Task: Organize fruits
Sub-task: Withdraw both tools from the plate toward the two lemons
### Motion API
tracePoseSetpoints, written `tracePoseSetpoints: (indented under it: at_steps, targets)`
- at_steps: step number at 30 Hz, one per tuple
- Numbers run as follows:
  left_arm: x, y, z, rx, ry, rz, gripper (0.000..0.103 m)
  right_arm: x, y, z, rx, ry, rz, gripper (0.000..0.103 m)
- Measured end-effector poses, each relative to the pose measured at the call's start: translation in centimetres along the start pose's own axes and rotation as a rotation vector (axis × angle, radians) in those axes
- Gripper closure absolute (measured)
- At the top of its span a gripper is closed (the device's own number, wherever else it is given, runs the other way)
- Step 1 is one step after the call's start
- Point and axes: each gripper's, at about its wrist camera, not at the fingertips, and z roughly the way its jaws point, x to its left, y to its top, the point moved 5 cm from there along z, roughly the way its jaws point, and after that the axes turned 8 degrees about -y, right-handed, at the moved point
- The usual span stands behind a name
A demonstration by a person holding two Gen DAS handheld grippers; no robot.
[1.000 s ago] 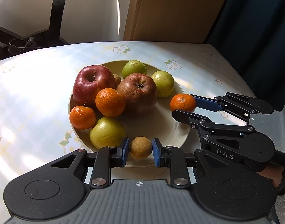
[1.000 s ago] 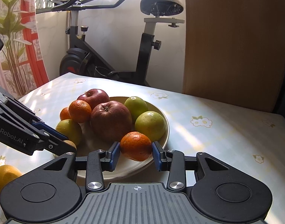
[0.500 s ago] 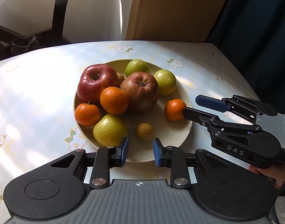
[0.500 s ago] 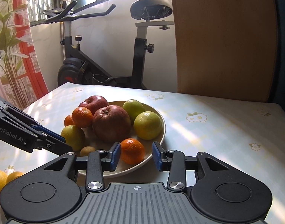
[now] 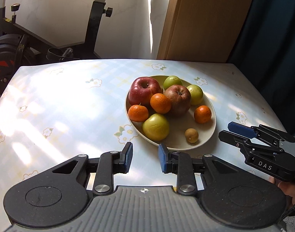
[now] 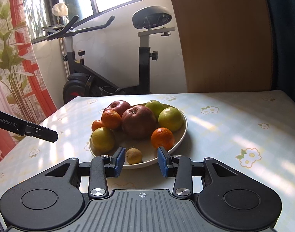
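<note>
1. On the bench (image 5: 70,100) sits a plate (image 5: 209,135) piled with fruit.
2. Two red apples (image 5: 143,90) and three green fruits lie toward the plate's 12 o'clock side in the left wrist view; three oranges (image 5: 202,114) and a small brown fruit (image 5: 191,135) lie nearer.
3. Left claw (image 5: 144,157) hangs over the bench at the plate's 7 o'clock edge, pads apart, nothing between them.
4. Right claw (image 6: 141,161) sits at the plate's near rim, pads apart, holding nothing; the brown fruit lies just beyond them.
</note>
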Motion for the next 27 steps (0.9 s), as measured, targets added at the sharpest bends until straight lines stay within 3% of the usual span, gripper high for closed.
tracePoseSetpoints:
  at_steps: [11, 27]
  targets:
    - [2.0, -2.7, -4.4, -0.1, 0.084, -0.054, 0.066, 3.9, -1.2, -2.5, -0.032, 0.013, 0.001, 0.068]
    - [3.4, -5.4, -5.1, -0.117, 0.065, -0.141, 0.064, 6.5, -3.6, -3.5, 0.025, 0.018, -0.056, 0.068]
